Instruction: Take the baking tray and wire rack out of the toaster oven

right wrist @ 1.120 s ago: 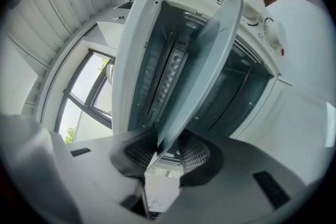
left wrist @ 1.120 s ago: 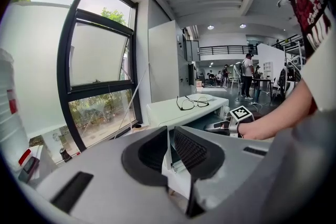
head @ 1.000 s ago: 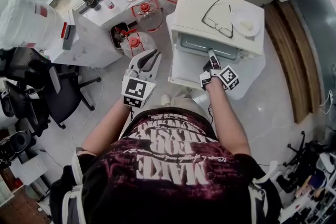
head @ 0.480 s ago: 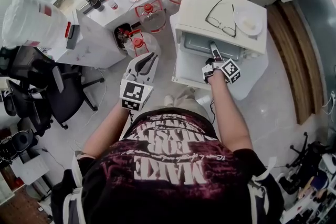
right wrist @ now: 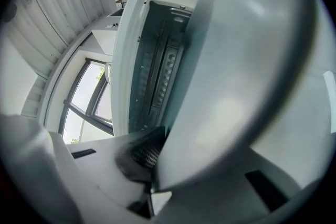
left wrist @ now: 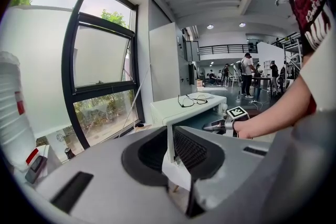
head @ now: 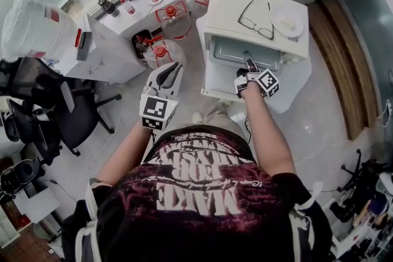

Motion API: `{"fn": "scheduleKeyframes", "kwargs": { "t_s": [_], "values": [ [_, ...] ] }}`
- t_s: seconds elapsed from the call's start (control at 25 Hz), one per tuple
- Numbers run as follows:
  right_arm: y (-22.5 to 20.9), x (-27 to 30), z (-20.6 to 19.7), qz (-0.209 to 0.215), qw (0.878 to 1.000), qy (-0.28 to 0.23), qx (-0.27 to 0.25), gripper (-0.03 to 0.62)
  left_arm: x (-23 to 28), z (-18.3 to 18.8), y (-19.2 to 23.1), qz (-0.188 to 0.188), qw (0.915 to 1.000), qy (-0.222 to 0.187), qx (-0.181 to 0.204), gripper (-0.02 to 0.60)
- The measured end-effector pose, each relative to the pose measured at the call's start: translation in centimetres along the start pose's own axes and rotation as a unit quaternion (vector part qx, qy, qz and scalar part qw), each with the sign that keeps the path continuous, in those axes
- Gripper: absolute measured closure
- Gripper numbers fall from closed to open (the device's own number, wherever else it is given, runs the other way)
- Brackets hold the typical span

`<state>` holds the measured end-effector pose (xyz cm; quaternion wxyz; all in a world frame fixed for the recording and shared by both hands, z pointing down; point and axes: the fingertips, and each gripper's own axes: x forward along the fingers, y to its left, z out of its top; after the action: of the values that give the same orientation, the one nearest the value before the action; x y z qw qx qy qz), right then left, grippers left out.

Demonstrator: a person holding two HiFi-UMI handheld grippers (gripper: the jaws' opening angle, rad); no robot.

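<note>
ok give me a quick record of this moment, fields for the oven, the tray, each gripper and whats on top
oven: white, door folded down open
tray: inside the oven, front edge at the opening
right gripper: jaws have just been closing, now clamped on the tray's front edge
left gripper: open, empty, held left of the oven in the head view
on top of oven: glasses, plate

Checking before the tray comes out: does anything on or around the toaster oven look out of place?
Yes. A pair of eyeglasses and a small white plate lie on top of the toaster oven, odd places for loose things; jolting the oven could shift them.
</note>
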<state>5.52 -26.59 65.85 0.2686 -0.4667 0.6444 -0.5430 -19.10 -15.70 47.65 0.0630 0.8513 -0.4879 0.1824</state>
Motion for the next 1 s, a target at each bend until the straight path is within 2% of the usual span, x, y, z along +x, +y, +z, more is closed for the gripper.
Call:
{"fn": "scheduleKeyframes", "kwargs": {
  "t_s": [0.64, 0.84, 1.0],
  "values": [
    [0.4, -5.7, -3.4, -0.001, 0.999, 0.005, 0.031, 0.571, -0.3, 0.4, -2.0, -0.043, 0.9988, -0.022, 0.012, 0.537],
    [-0.5, -7.7, -4.5, -0.024, 0.999, 0.011, 0.02, 0.582, -0.5, 0.4, -2.8, -0.056, 0.9979, -0.026, 0.018, 0.537],
    [-0.1, -9.8, -5.1, -0.01, 1.0, 0.013, 0.019, 0.583, -0.9, 0.5, -3.6, -0.067, 0.9969, -0.033, 0.023, 0.537]
  ]
}}
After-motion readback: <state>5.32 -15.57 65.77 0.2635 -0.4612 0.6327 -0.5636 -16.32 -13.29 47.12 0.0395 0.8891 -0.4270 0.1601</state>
